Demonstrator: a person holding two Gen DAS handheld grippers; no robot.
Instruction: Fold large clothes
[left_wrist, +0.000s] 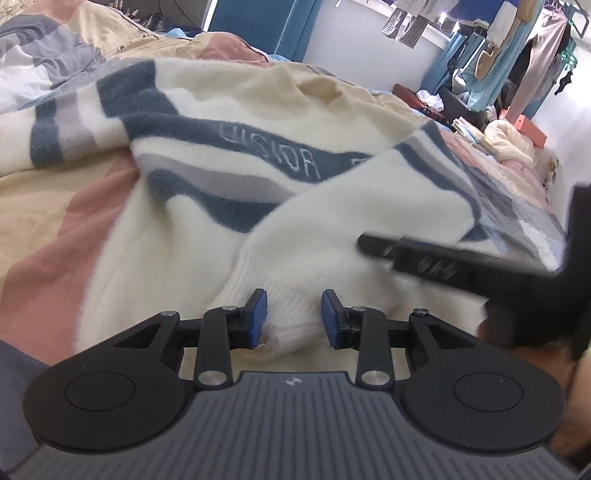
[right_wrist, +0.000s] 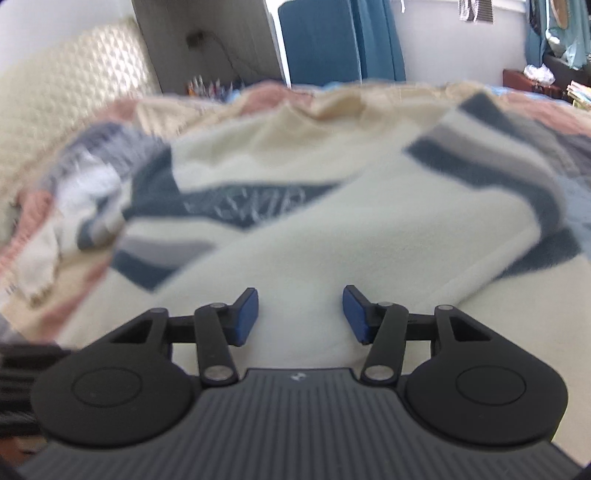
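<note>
Your sweater (left_wrist: 207, 236) lies spread across the bed (left_wrist: 48, 206), on a patchwork cover of pink, cream and grey blocks. It is a thick, fuzzy cream knit with dark blue and pale grey stripes across the chest and on both sleeves; a blue band carries pale lettering. One sleeve (left_wrist: 354, 206) is folded in from the right and lies diagonally over the body, its cuff stripes toward the far right. The ribbed hem bunches up at the near edge.

Your left claw (left_wrist: 293, 317) stands partly apart, its blue pads on either side of that ribbed hem, not pressed onto it. Your right claw (right_wrist: 300, 314) is spread wide just above the plain cream body (right_wrist: 332, 240) of the sweater, holding nothing; that view is blurred. In the left view, its black frame (left_wrist: 461, 266) reaches in from the right over the folded sleeve.
</note>
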